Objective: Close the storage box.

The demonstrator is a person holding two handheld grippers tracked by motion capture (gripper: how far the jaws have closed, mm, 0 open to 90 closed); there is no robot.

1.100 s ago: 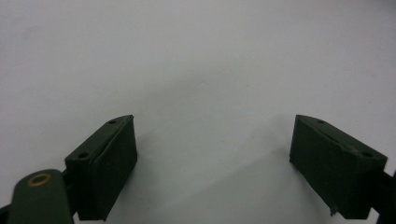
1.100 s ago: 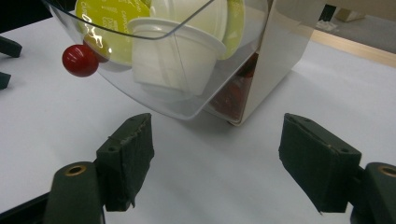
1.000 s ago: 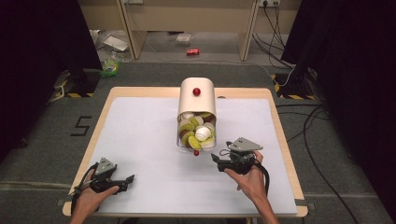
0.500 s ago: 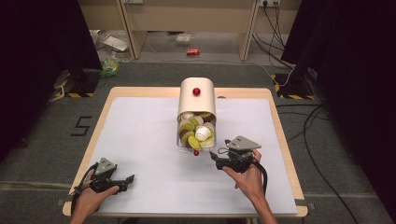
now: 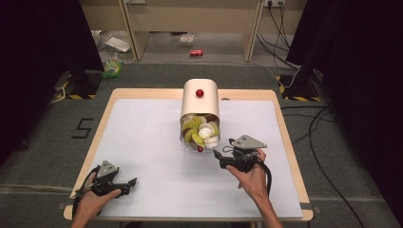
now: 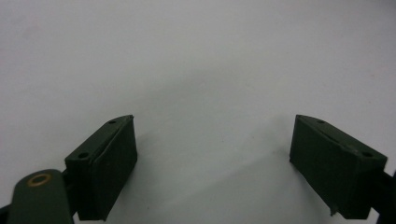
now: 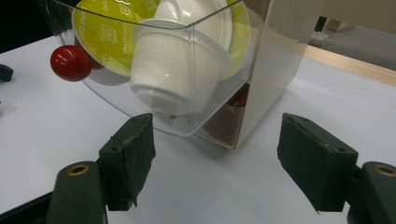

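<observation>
Cream capsule dispenser (image 5: 200,97) with a red knob on top, centre of the high view, standing on the white table mat (image 5: 142,142); clear drawer (image 5: 198,135) pulled out at its lower end, packed with capsules. Inside the drawer: white capsules (image 5: 206,131) and yellow-green capsules (image 5: 191,127), small red drawer knob (image 5: 200,149) on the front edge. Right gripper (image 5: 219,155) at lower right of centre in the high view, held in the right hand (image 5: 249,173), jaws spread wide, nothing between them, tips just beside the drawer's lower right corner, not touching. In the right gripper view: both black jaws rising from the bottom edge, well apart, drawer (image 7: 187,70) in the upper half of the frame, a white capsule (image 7: 180,70) against the clear wall, yellow-green lids (image 7: 105,32) behind, red knob (image 7: 70,62) at upper left, cream housing (image 7: 275,70) at upper right. Left gripper (image 5: 132,181) at lower left of the high view, in the left hand (image 5: 92,202), well apart from the dispenser, resting low over the mat. In the left gripper view: jaws wide, empty, plain white mat (image 6: 196,70) beyond. Wooden table edge (image 5: 285,123) around the mat.
</observation>
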